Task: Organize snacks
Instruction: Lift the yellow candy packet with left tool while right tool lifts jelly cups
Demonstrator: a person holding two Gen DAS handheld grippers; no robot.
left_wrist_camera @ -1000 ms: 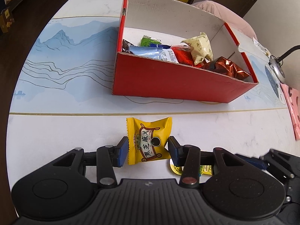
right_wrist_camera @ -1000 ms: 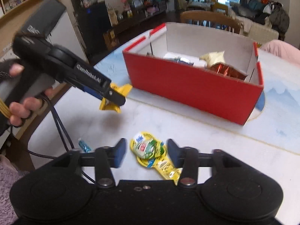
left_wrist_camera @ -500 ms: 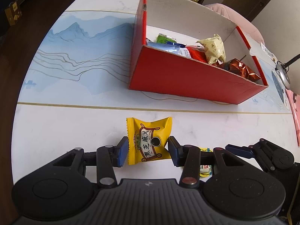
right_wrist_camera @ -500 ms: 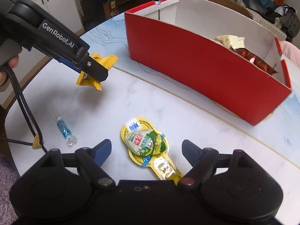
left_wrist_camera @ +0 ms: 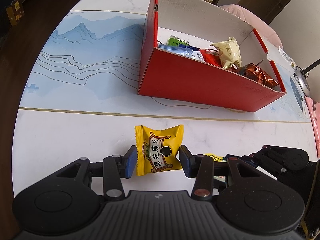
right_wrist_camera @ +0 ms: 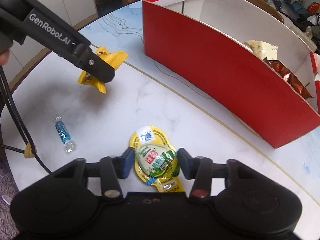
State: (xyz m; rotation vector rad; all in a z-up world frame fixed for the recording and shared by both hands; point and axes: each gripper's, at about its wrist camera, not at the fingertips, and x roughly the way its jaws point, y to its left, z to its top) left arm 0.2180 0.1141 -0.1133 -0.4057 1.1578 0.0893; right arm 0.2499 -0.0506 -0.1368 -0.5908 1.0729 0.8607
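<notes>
My left gripper is shut on a yellow snack packet with a black-and-white label, held a little above the white table. The right wrist view shows it from the side, the packet sticking out past the black fingers. My right gripper points down at a yellow-rimmed jelly cup with a green-and-white lid lying on the table; its jaws are closing and the blue pads touch the cup's two sides. Behind stands the red cardboard box holding several snacks.
A small blue wrapped candy lies loose on the table to the left of the jelly cup. Black cables hang at the left table edge. A lamp base stands right of the box. The table edge curves close at lower left.
The right gripper's jaws have narrowed from wide apart onto the jelly cup, and the gripper sank closer to it. The left gripper still holds the yellow packet in much the same place.
</notes>
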